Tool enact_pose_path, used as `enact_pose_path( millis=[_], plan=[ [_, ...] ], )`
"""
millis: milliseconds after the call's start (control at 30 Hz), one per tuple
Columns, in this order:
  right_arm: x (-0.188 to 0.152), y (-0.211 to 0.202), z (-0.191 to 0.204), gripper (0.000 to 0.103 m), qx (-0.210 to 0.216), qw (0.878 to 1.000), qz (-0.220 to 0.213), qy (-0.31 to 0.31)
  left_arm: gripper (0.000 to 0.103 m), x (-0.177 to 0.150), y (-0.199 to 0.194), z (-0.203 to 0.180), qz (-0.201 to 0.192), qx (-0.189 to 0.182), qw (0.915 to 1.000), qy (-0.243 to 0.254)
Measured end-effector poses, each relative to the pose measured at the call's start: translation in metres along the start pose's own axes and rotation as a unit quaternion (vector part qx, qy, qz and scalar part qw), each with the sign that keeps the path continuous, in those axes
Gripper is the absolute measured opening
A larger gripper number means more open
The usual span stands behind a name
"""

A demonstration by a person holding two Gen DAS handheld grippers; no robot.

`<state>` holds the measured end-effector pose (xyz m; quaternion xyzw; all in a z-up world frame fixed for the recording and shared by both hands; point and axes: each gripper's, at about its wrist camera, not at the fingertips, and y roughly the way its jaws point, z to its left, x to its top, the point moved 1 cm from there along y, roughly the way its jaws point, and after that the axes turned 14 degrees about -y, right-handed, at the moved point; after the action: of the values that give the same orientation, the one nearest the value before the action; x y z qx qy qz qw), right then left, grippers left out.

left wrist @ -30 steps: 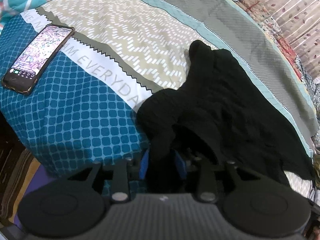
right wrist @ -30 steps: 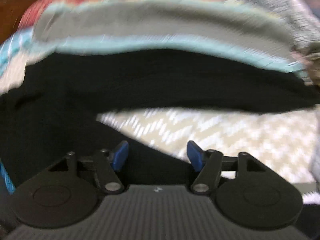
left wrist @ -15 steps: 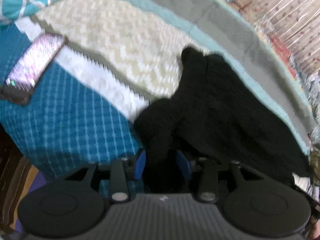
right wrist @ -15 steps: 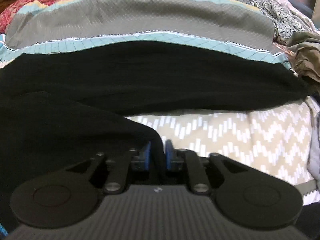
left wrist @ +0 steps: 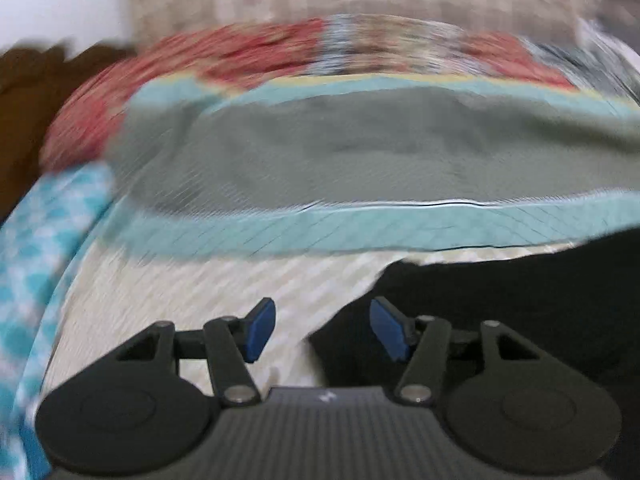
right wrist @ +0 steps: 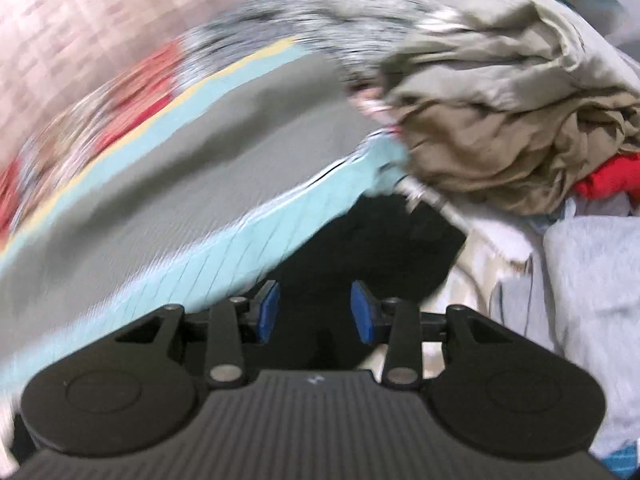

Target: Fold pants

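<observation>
The black pants (left wrist: pixel 520 300) lie on the bed at the lower right of the blurred left wrist view. Their left edge reaches in under my left gripper (left wrist: pixel 325 332). Its jaws are opening, and the blue pads (left wrist: pixel 260 330) touch no cloth. In the right wrist view one end of the pants (right wrist: pixel 384 240) lies against the teal band of the bedspread. My right gripper (right wrist: pixel 315 312) hovers over that end. Its jaws are opening too; black cloth shows in the gap, and the pads (right wrist: pixel 362 314) stand clear of it.
The bedspread has a grey band (left wrist: pixel 360 152) with a teal border, then a cream zigzag area (left wrist: pixel 180 300). A teal patterned pillow (left wrist: pixel 48 232) lies at the left. At the right, a heap of beige clothes (right wrist: pixel 500 120), a red piece (right wrist: pixel 608 176) and pale grey cloth (right wrist: pixel 592 280) crowd the pants' end.
Both grippers were shut on black cloth and have let it go. Each has swung quickly and rolled; the left now faces the far side of the bed, the right faces the clothes heap.
</observation>
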<state>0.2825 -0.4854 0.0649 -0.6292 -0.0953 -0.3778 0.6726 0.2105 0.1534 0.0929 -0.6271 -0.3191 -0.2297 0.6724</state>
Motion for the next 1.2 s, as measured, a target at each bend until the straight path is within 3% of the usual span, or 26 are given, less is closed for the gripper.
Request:
enact_pose_path(
  millis=[133,300,367,433,467,500,533,633,767,900,1033,1200],
  plan=[
    [0.024,0.040,-0.011,0.043,-0.034,0.997,0.026,0.061,0.059,0.002,0.044,-0.044,-0.005,-0.013,0.9964,0.084],
    [0.034,0.093,0.003,0.050,-0.131,0.990,0.051,0.011,0.068,-0.009,0.090,-0.054,0.030,-0.018,0.9944,0.100],
    [0.027,0.109,-0.006,0.053,-0.132,0.988,0.079,0.017,0.072,-0.019,0.103,-0.052,0.056,-0.020,0.9911,0.119],
    [0.017,0.124,-0.005,0.052,-0.141,0.985,0.100,0.003,0.056,-0.037,0.113,-0.058,0.070,-0.016,0.9839,0.164],
    [0.013,0.125,-0.001,0.048,-0.149,0.985,0.091,-0.013,0.046,-0.042,0.109,-0.060,0.058,-0.022,0.9824,0.176],
    [0.011,0.123,0.001,0.040,-0.156,0.984,0.082,-0.025,0.024,-0.043,0.104,-0.062,0.061,-0.034,0.9810,0.181],
    [0.011,0.119,0.001,0.011,-0.152,0.985,0.076,-0.030,0.015,-0.043,0.100,-0.064,0.063,-0.031,0.9812,0.180],
    [0.014,0.094,-0.004,0.005,-0.142,0.989,0.040,-0.015,0.010,-0.041,0.079,-0.065,0.030,-0.020,0.9835,0.177],
    [0.017,0.036,-0.013,0.005,-0.084,0.996,-0.041,0.016,0.010,-0.027,0.042,-0.052,-0.017,-0.038,0.9908,0.129],
    [-0.002,-0.034,-0.032,0.005,-0.022,0.994,-0.101,0.040,0.010,-0.036,-0.020,-0.037,-0.071,-0.052,0.9910,0.101],
    [-0.048,-0.102,-0.069,0.005,0.018,0.985,-0.150,0.082,0.010,-0.066,-0.085,-0.018,-0.107,-0.068,0.9894,0.071],
    [-0.141,-0.166,-0.129,0.005,0.028,0.973,-0.178,0.146,0.010,-0.119,-0.140,0.005,-0.120,-0.072,0.9897,0.030]
  ],
)
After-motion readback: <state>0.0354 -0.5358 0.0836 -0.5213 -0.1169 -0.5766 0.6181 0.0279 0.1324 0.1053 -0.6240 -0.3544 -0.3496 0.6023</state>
